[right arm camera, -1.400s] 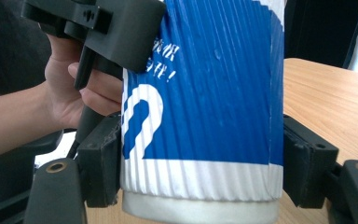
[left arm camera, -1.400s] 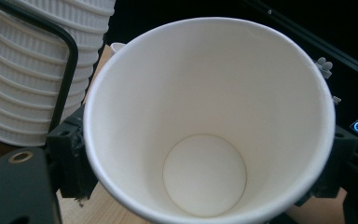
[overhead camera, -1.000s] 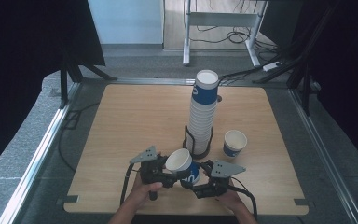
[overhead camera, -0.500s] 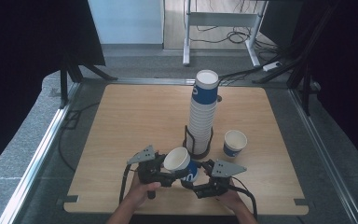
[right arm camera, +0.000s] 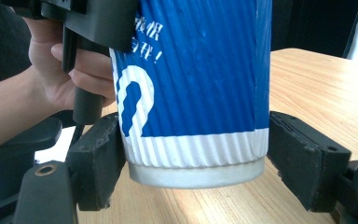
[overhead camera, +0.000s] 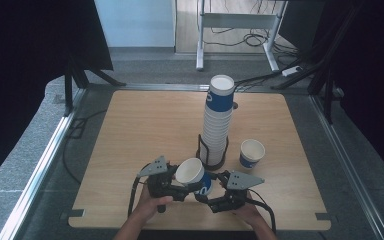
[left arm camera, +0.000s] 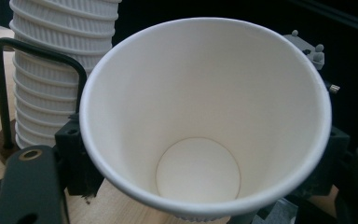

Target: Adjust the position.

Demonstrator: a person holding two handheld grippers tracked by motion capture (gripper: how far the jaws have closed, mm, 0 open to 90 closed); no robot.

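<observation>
A square wooden table point(overhead camera: 145, 130) sits on grey carpet in a dim room, with dark curtains hanging at both sides; the landmark here is a tall stack of paper cups point(overhead camera: 217, 120) standing in a black wire holder point(overhead camera: 211, 152) a little right of the table's middle. Far to the left of the stack, a metal rail point(overhead camera: 45, 165) runs along the floor beside the table's left edge, with a black cable looping near it. Left of the stack and toward the near edge, the person's left hand point(overhead camera: 151, 206) holds the left gripper point(overhead camera: 180, 182), its jaws pressed tight on the wall of a single blue and white paper cup point(overhead camera: 194, 175). That cup is tilted, its open mouth facing up and toward the left, and it hangs just in front of the stack's base, between the two grippers. In the left gripper view the cup's point(left arm camera: 205, 121) white inside is bare, with the ribbed stack point(left arm camera: 56, 70) just behind it. Just right of the cup and still in front of the stack, the right gripper point(overhead camera: 212, 192) has its jaws around the cup's bottom point(right arm camera: 196, 154); they have just been opening, and a gap shows beside one pad point(right arm camera: 307, 158). Right of the stack, close by, a second cup point(overhead camera: 252, 153) stands upright on the table. Behind the stack, beyond the far edge, white metal legs point(overhead camera: 240, 20) and floor cables cross a brighter strip of floor.
</observation>
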